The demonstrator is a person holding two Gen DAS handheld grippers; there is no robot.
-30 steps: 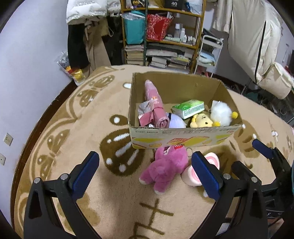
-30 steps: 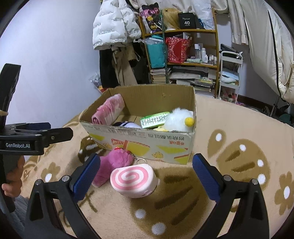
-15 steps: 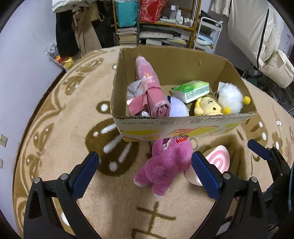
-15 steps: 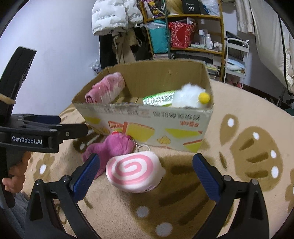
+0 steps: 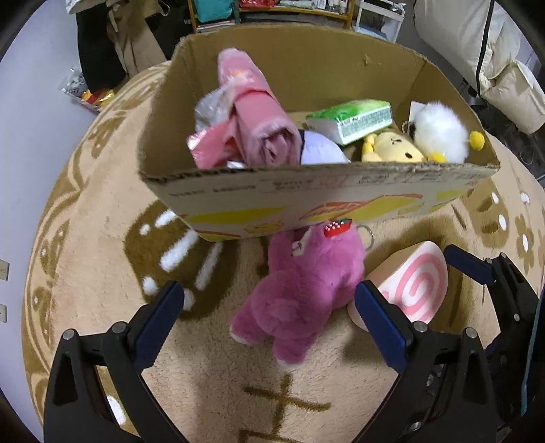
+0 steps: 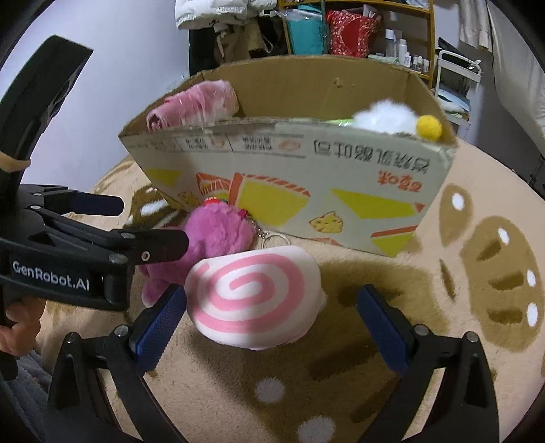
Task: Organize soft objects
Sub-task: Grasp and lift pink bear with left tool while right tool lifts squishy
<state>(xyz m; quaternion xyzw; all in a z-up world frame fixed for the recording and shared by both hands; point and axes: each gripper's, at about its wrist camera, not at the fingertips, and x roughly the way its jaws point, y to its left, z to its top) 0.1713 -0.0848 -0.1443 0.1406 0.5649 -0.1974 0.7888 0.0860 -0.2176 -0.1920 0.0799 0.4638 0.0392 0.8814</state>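
A magenta plush bear (image 5: 303, 289) (image 6: 211, 235) lies on the rug against the front of the cardboard box (image 5: 327, 201) (image 6: 306, 191). Beside it, to its right, sits a white plush with a pink swirl (image 5: 414, 288) (image 6: 253, 296). My left gripper (image 5: 272, 327) is open, its fingers straddling the bear from above. My right gripper (image 6: 269, 320) is open around the swirl plush, the pads a little apart from it. Inside the box lie a rolled pink cloth (image 5: 255, 112), a green tissue pack (image 5: 351, 117), a yellow plush (image 5: 391, 146) and a white fluffy plush (image 5: 439, 131).
The beige patterned rug (image 5: 102, 272) covers the floor. Behind the box stand shelves (image 6: 340, 30) with bags and bottles, hanging coats (image 6: 218, 27) and a white cart (image 6: 456, 78). A person's hand (image 6: 17, 337) holds the left gripper's handle at the far left.
Both grippers moved forward and down toward the plush toys. The bear now sits between the left fingers and the swirl plush between the right fingers. Both stayed open.
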